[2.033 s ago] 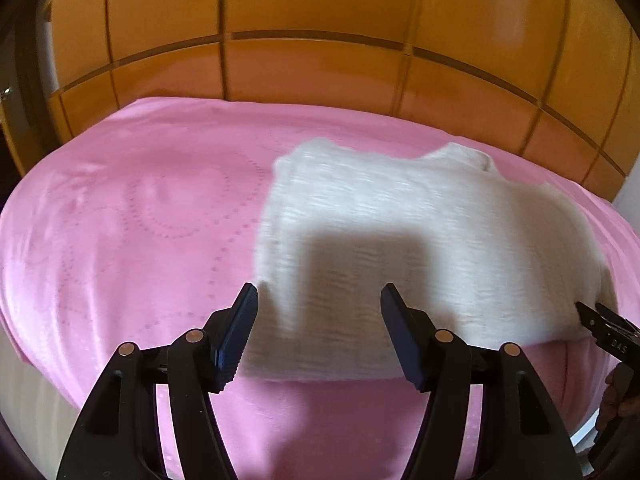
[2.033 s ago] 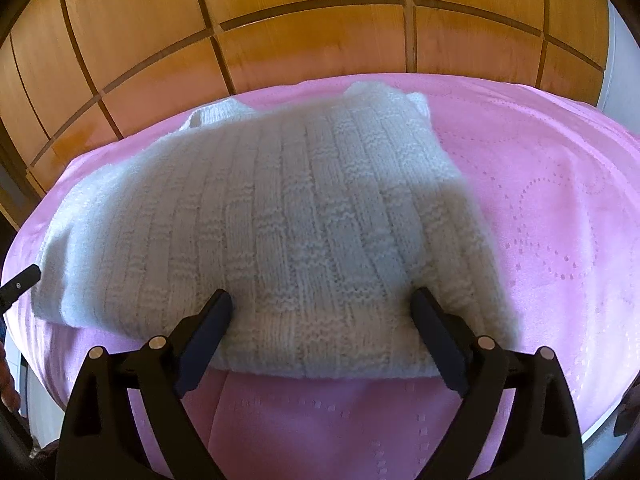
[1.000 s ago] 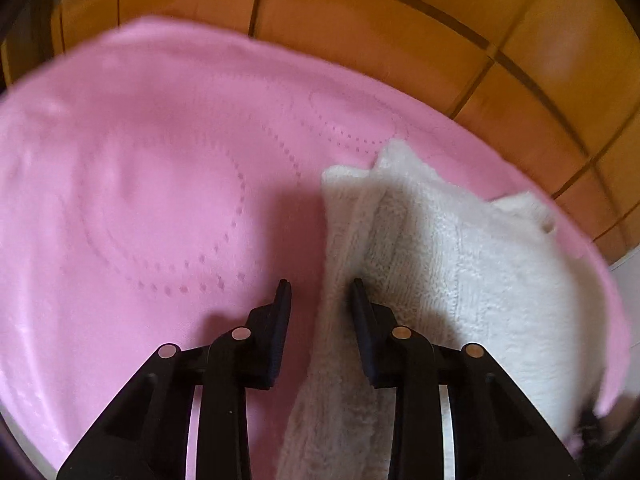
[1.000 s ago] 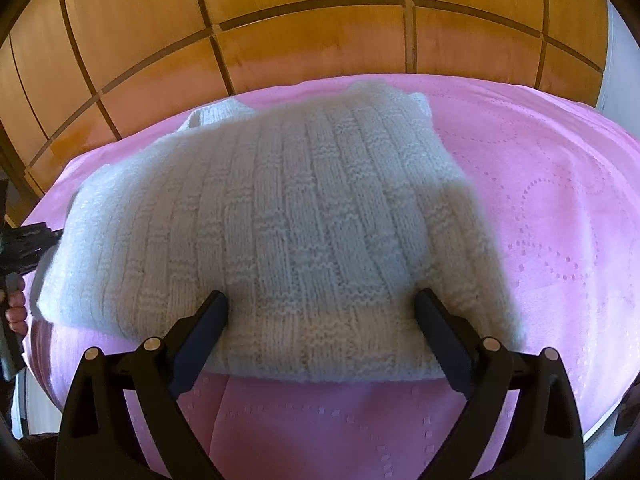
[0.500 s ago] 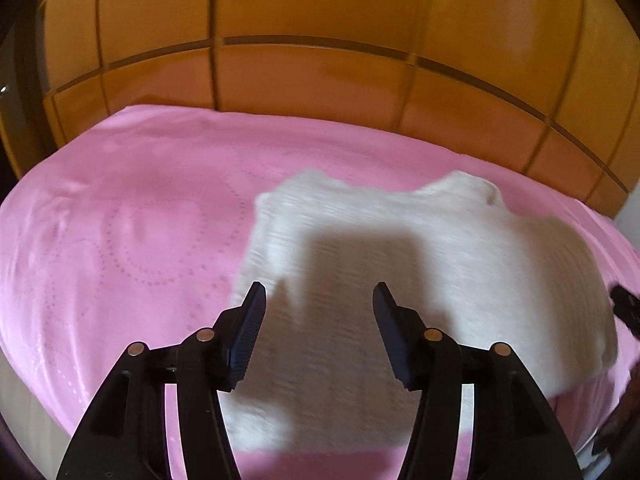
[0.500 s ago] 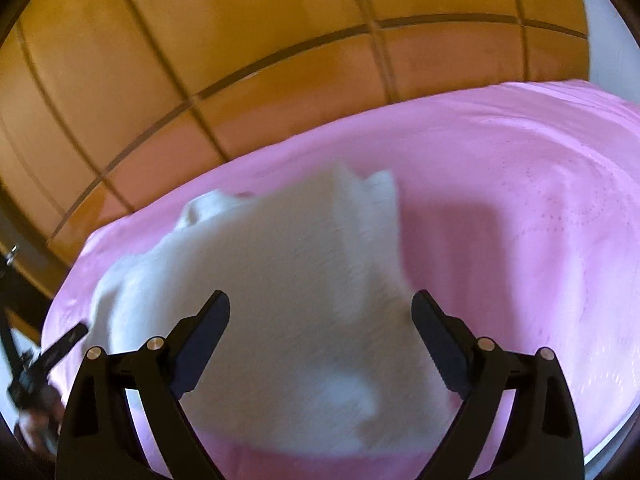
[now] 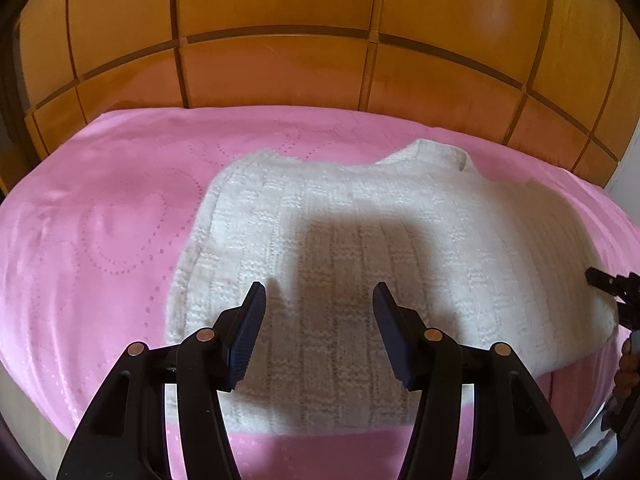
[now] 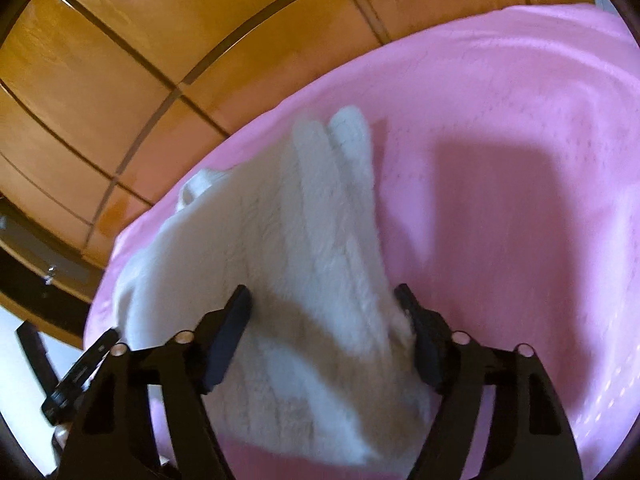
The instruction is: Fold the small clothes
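A small white knitted sweater [image 7: 380, 232] lies folded on a pink cloth [image 7: 100, 220]. My left gripper [image 7: 318, 328] is open and empty, hovering over the sweater's near edge. The sweater also shows in the right wrist view [image 8: 288, 264], blurred. My right gripper [image 8: 324, 332] is open, low over the sweater's right side edge, with its jaws either side of that edge. The right gripper's tip shows at the far right of the left wrist view [image 7: 612, 284]. The left gripper's tip shows at the lower left of the right wrist view [image 8: 80, 372].
The pink cloth [image 8: 520, 160] covers a raised surface with bare pink area to the left and right of the sweater. An orange wooden panelled wall [image 7: 320, 40] stands right behind it. The surface's front edge runs just below the grippers.
My left gripper pulled back from the sweater's left edge and opened. My right gripper swung right and dropped down to the sweater's right edge.
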`<state>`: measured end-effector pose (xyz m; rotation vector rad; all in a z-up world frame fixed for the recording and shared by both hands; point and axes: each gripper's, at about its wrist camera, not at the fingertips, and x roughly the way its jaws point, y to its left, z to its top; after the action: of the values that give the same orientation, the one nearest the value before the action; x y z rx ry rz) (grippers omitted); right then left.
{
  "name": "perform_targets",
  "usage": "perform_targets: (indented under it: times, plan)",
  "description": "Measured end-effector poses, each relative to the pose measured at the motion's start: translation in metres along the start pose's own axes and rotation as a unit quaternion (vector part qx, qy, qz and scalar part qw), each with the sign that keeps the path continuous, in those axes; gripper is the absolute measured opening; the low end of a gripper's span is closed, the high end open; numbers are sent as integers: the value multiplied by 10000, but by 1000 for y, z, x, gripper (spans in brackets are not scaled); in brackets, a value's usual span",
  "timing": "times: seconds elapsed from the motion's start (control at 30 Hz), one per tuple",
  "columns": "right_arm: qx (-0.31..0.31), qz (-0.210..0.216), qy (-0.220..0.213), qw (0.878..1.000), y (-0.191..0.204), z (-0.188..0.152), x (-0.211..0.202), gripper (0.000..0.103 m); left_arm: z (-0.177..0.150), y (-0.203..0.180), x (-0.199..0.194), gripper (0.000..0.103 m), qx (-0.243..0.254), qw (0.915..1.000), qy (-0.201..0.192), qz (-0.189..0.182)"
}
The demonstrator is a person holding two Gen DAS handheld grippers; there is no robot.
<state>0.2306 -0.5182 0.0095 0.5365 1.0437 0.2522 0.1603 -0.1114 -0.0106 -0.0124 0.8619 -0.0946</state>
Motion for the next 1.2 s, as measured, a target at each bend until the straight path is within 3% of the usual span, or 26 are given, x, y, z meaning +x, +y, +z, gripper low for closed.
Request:
perform_targets:
  times: [0.13,0.3,0.5,0.73,0.9,1.03,1.13,1.2]
  plan:
    - [-140,20,164,9998,3,-5,0,66,0,-4,2,55,43,10000,3,-20]
    - [-311,-147,252,9991,14,-5,2,35,-1,-5,5,55,26,10000,48,-59]
    - [-523,-455,279,9972,32,-4,3,25,-2,-5,9,55,70,9999,102,-119]
    - [-664,-520,267,9961,60,3,-10,21,-4,-1,19,57,-52,9994,162,-303]
    - [-1210,-206,129,9924,118,11,-25,19,-3,14,18,57,-282,9963,208,-782]
    - [-1552,201,103,9876,172,14,-21,17,-1,31,17,41,-552,9898,293,-1282]
    - [-1726,554,123,9834,215,14,-6,17,0,49,15,37,-931,9780,309,-1841]
    - [-1892,768,175,9788,247,11,11,16,1,62,13,37,-1154,9722,290,-2016]
